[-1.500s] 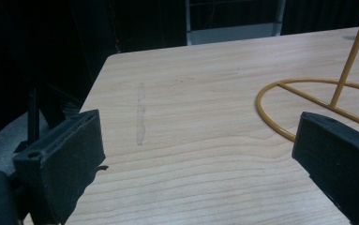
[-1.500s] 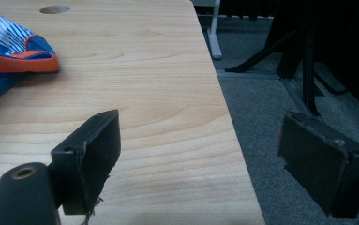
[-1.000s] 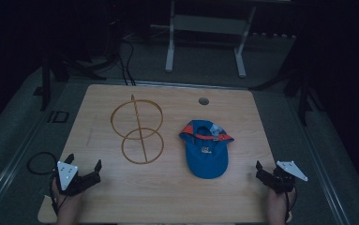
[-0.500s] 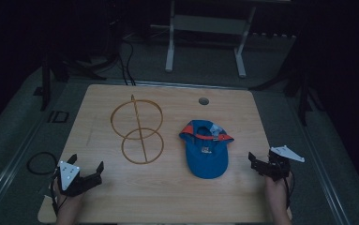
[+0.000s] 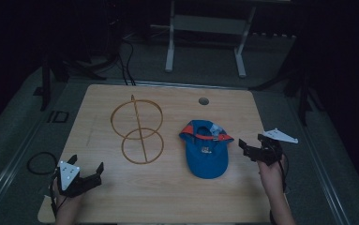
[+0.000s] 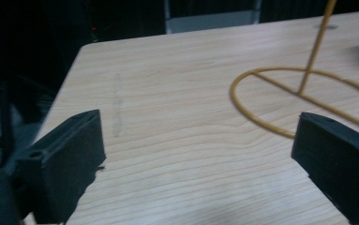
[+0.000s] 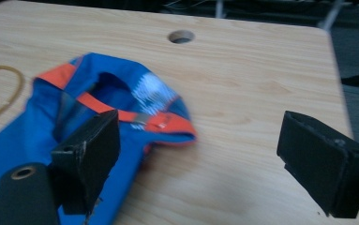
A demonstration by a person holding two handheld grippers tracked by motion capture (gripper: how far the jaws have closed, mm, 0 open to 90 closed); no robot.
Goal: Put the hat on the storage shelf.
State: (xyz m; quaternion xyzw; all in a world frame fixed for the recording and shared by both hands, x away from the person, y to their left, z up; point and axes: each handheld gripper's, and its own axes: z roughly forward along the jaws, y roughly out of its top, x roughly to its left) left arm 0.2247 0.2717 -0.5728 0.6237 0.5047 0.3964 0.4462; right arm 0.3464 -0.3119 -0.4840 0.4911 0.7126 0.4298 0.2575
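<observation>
My right gripper [image 5: 254, 147] hangs just off the right side of the blue cap [image 5: 205, 150], its jaws spread wide with nothing between them, and that is the relation my next move turns on: the cap lies to the left of those jaws, close but not touching, with the orange-trimmed back opening [image 7: 135, 115] toward the far edge and the brim toward me, so its long axis runs from far to near across the table [image 5: 177, 206]. In the right gripper view the orange band sits just beyond my left-hand jaw, which makes me judge that a short slide sideways would bring the rim between the jaws. My left gripper [image 5: 86, 173] is well apart from the cap, down by the near left corner, jaws also wide and empty; the yellow wire stand [image 5: 137, 133] with its two rings stands between it and the cap, so the right is plainly the nearer one. The table is pale wood, with a round hole [image 5: 204, 101] near the far edge. Beyond it the room is dark, with a metal frame [image 5: 205, 35] on the floor and a coiled cable [image 5: 40, 162] off the left edge.
</observation>
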